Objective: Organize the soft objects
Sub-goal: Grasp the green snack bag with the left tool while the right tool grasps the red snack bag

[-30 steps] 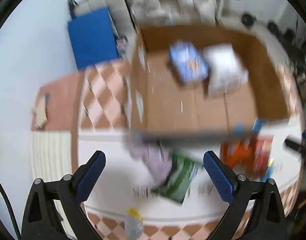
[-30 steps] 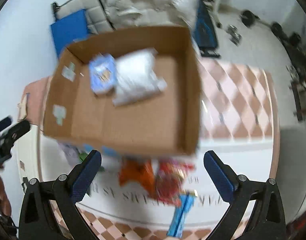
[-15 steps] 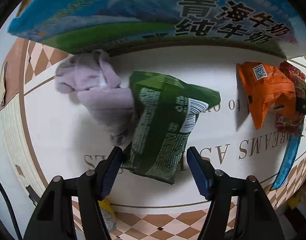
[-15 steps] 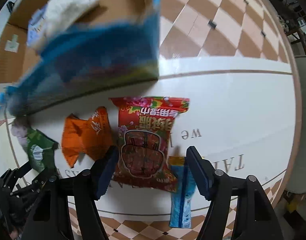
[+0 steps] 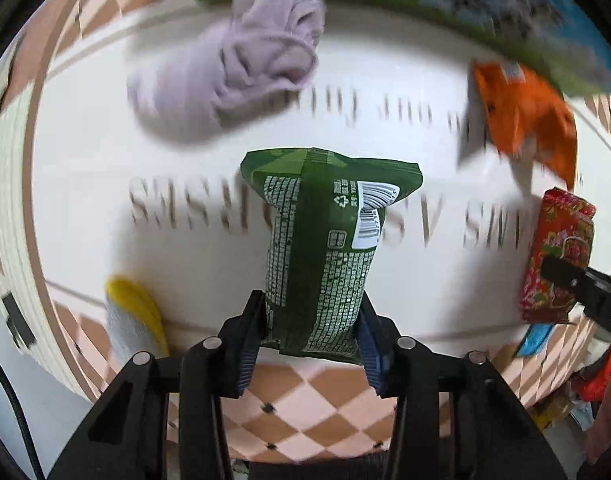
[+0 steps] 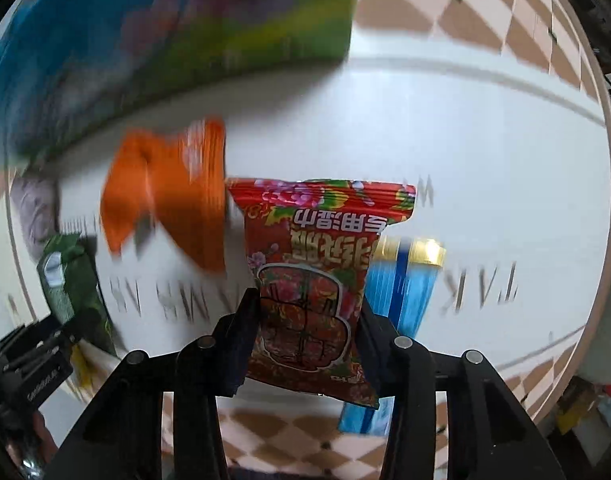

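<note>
The left gripper [image 5: 311,334] is clamped on the near end of a green crinkly plastic snack packet [image 5: 325,252], which fills the lower middle of the left wrist view; the right gripper [image 6: 307,338] is likewise closed on the near end of a red flower-printed plastic packet [image 6: 317,280] in the lower middle of the right wrist view. Both packets look light, puffy and yielding, with slick film, so I judge a pinch across the body near one end, as here, safer than one on the thin sealed edge, which could slide out. Lying loose on the white lettered mat [image 5: 85,208] over the checked floor are one orange plastic packet [image 5: 521,116] at upper right of the left view, one lilac crumpled cloth [image 5: 241,56] at upper left, limp and best bunched in its middle, one blue and gold flat packet [image 6: 405,284] just right of the red one, and one yellow and grey soft item [image 5: 135,320] at lower left, too blurred to name. One printed blue and green cardboard box [image 6: 157,40] crosses the top of each view.
</note>
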Motion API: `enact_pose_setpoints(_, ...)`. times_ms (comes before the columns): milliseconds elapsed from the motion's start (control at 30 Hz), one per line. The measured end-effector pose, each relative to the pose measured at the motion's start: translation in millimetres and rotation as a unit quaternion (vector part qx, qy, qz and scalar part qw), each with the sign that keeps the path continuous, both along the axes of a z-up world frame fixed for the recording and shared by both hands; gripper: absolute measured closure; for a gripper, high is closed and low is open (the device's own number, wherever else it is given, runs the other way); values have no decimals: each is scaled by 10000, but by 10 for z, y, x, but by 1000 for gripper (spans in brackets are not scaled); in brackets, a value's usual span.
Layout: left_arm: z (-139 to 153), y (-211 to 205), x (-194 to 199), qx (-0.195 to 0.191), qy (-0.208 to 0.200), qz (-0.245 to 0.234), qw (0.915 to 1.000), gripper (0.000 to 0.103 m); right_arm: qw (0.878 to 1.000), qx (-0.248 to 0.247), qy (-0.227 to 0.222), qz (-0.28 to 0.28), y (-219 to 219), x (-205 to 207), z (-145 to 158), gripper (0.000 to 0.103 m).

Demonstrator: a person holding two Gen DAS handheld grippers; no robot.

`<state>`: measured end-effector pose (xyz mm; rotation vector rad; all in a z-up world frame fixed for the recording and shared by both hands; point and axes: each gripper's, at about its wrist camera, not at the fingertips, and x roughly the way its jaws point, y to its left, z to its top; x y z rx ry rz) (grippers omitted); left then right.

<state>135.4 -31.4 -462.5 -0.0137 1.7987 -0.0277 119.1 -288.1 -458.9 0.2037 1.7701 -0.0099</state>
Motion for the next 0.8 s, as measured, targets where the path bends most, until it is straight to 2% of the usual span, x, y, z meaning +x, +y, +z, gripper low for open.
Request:
enact_pose_setpoints(200, -109, -56, -87, 111, 22, -36, 9999, 58, 9994, 140, 255, 170, 79, -475, -92, 56)
enact_pose_setpoints(367, -183, -118, 133, 123, -3, -12, 9999, 57, 9994, 4, 337, 86, 43, -538, -174, 49)
enact_pose_setpoints(400, -184, -132, 137, 135, -29, -26, 9999, 57, 9994, -11, 343, 83, 136, -439, -208, 48)
enact_pose_setpoints(533, -121, -190, 84, 190, -146, -53, 9997, 64, 9995, -112, 250, 165, 181, -489, -233, 49)
enact_pose_setpoints(667, 153, -262, -79, 69, -354, -50, 9993, 67, 9992, -161, 97, 354, 393, -537, -161, 56)
enact_pose_setpoints(800, 737, -348, -72, -388, -716, -60, 9967, 67, 9988, 177, -142, 443, 453, -576, 242, 57)
